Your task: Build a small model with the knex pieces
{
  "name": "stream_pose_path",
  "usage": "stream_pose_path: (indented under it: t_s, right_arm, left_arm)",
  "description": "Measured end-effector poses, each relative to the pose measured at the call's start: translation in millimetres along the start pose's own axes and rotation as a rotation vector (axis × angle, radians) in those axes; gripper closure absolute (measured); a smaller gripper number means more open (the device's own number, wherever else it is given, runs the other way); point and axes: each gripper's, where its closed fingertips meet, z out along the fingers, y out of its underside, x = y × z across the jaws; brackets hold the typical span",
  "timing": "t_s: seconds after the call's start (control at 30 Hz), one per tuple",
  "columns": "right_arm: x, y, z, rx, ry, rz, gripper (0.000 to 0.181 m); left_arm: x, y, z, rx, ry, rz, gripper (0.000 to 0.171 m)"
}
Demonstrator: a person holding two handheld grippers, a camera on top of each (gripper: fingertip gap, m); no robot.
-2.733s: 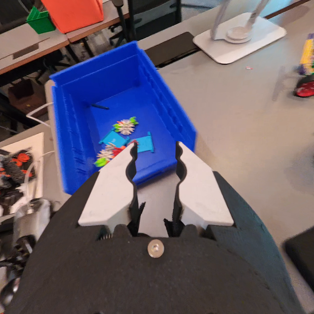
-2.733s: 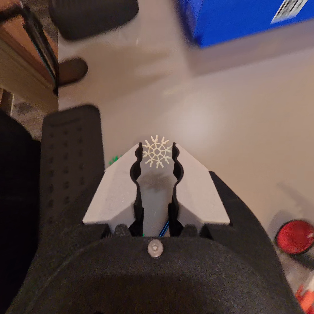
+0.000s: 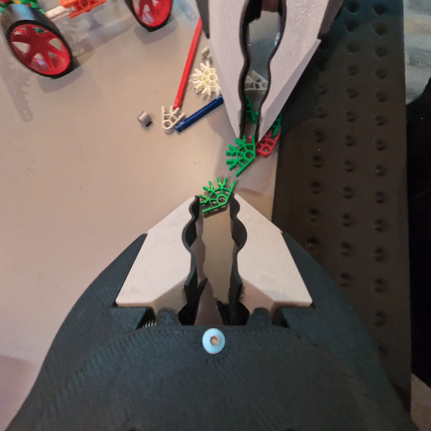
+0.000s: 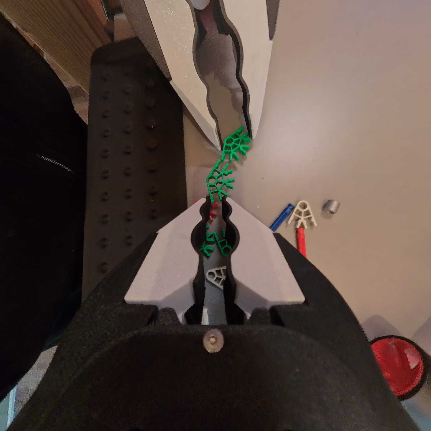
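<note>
A first green connector [image 3: 218, 198] sits pinched between the fingertips of the left gripper [image 3: 215, 197], whose fingers are closed narrowly on its two straight edges, its prongs fanning away from them. Straight ahead, the right gripper [image 4: 214, 198] faces it tip to tip, fingers nearly together and nipping one corner of a second green connector [image 4: 217, 182]. The two green pieces stand edge to edge, just beside each other; whether they touch I cannot tell. Under the right fingers lie a red connector [image 3: 265, 145] and more green connectors [image 4: 217, 242], with a grey connector [image 4: 217, 276] farther back beneath them. Left of the left fingers, on the pale surface [image 3: 93, 186], are a blue rod [image 3: 198, 114], a red rod [image 3: 189, 63] plugged into a pale connector [image 3: 170, 117], a small grey spacer [image 3: 145, 117] and a white snowflake connector [image 3: 207, 79]. Beyond them stands a red wheel [image 3: 39, 50] of a built piece. To the right runs a black dimpled mat [image 3: 345, 163].
</note>
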Motion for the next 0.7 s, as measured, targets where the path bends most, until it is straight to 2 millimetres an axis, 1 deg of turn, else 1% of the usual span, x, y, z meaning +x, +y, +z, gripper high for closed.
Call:
stream_pose_path:
  t_s: [0.07,0.1,0.13,0.17,0.2,0.23,0.3,0.33,0.37,0.4,0.43,0.47,0.5,0.53,0.57,0.6,0.63,0.67,0.7]
  right_arm:
    - [3.9,-12.2,-4.0,0.037,0.002,-0.001,0.174]
    - [8.4,-23.4,-5.9,0.061,0.008,-0.010,0.174]
    - [15.9,-39.0,-7.4,0.088,0.020,-0.021,0.175]
    - [26.3,-59.4,-8.8,0.121,0.040,-0.036,0.175]
    - [38.0,-84.9,-9.9,0.157,0.065,-0.060,0.175]
    - [50.4,-115.6,-11.4,0.201,0.095,-0.094,0.175]
    - [77.4,-185.8,-13.5,0.297,0.162,-0.156,0.175]
    - [92.5,-218.6,-11.2,0.325,0.192,-0.183,0.175]
    - [110.8,-247.8,-6.2,0.338,0.231,-0.202,0.175]
    - [126.4,-274.0,1.8,0.350,0.244,-0.218,0.174]
    - [139.9,-295.4,12.7,0.356,0.234,-0.218,0.174]
    - [155.7,-307.8,26.8,0.327,0.233,-0.205,0.166]
    - [171.4,-311.2,42.2,0.273,0.240,-0.191,0.152]
    - [182.1,-310.4,54.7,0.235,0.234,-0.168,0.141]
    - [187.6,-307.4,60.9,0.221,0.221,-0.138,0.135]
    - [188.0,-302.1,60.5,0.219,0.212,-0.123,0.137]
    - [184.1,-294.9,54.5,0.225,0.208,-0.124,0.139]
    - [178.0,-285.1,44.5,0.231,0.209,-0.127,0.141]
    - [169.3,-271.8,31.8,0.231,0.207,-0.128,0.141]
  left_arm:
    - [-8.8,-3.2,-15.6,0.037,-0.048,-0.055,0.149]
    - [-18.9,-6.3,-29.5,0.064,-0.100,-0.082,0.149]
    - [-32.6,-8.5,-46.9,0.091,-0.160,-0.118,0.149]
    - [-48.5,-7.7,-66.2,0.103,-0.223,-0.154,0.149]
    - [-67.9,-4.9,-87.9,0.102,-0.304,-0.171,0.149]
    - [-90.3,-1.7,-113.0,0.101,-0.400,-0.178,0.149]
    - [-135.5,5.3,-164.3,0.103,-0.559,-0.217,0.150]
    - [-158.5,10.8,-189.4,0.094,-0.640,-0.235,0.150]
    - [-179.4,15.0,-211.3,0.098,-0.702,-0.247,0.150]
    - [-199.5,21.1,-228.3,0.107,-0.748,-0.275,0.149]
    - [-218.8,33.0,-240.6,0.098,-0.786,-0.323,0.149]
    - [-233.2,46.9,-245.8,0.079,-0.790,-0.373,0.148]
    - [-245.2,62.0,-248.5,0.055,-0.802,-0.417,0.139]
    - [-252.6,77.1,-250.0,0.020,-0.819,-0.446,0.132]
    - [-253.6,84.1,-250.2,0.015,-0.819,-0.462,0.131]
    - [-250.3,82.8,-250.5,0.041,-0.816,-0.467,0.131]
    - [-243.9,80.5,-250.4,0.054,-0.817,-0.461,0.131]
    - [-235.4,78.0,-248.9,0.050,-0.820,-0.446,0.132]
    - [-223.7,72.1,-243.0,0.050,-0.798,-0.426,0.131]
